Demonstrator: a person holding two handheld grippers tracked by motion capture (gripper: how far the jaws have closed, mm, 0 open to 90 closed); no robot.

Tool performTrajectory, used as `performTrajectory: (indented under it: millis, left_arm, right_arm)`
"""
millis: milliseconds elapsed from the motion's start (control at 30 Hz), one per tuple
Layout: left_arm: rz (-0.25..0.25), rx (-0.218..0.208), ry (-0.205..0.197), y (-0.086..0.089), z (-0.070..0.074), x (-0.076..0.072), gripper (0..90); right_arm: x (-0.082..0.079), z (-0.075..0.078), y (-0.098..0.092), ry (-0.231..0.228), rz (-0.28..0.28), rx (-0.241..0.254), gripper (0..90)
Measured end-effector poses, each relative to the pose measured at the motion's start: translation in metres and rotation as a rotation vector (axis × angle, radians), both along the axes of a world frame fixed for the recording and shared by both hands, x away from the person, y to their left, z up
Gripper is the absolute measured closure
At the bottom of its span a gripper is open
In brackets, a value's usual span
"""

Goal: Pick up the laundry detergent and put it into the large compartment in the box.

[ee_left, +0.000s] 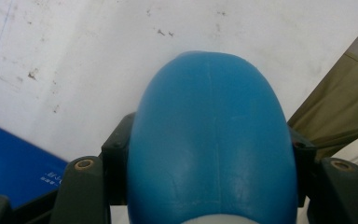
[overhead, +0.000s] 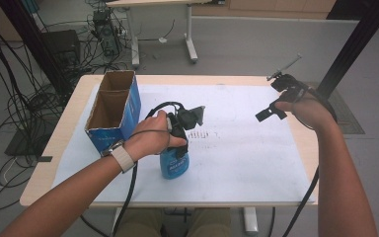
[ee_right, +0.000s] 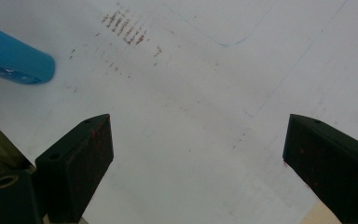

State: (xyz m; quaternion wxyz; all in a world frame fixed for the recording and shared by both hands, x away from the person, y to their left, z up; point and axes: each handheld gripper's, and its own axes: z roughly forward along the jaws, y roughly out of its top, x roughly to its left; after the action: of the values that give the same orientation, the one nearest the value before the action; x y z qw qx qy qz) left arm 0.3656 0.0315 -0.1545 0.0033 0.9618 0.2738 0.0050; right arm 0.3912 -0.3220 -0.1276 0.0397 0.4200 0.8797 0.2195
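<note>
Left gripper view: left gripper clamped on bottle; right gripper apart. Lift straight, keep bottle upright.

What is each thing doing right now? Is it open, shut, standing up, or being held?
blue bottle: standing upright on the white sheet, gripped.
left gripper: shut on the blue bottle, one jaw on each side.
right gripper: open, jaws wide apart, nothing between them, held above the sheet.
cardboard box: top open, standing upright at the left of the bottle; whether anything is inside is hard to tell.
white sheet: lying flat on the table, marked with small stains.
</note>
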Motion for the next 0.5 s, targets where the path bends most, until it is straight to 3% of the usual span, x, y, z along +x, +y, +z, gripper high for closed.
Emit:
performTrajectory:
  millis: [500]
  left_arm:
    - [0.004, -0.002, -0.003, 0.0004, 0.0, -0.0003, 38.6]
  right_arm:
    - [0.0, 0.0, 0.0002, 0.001, 0.0, -0.001, 8.2]
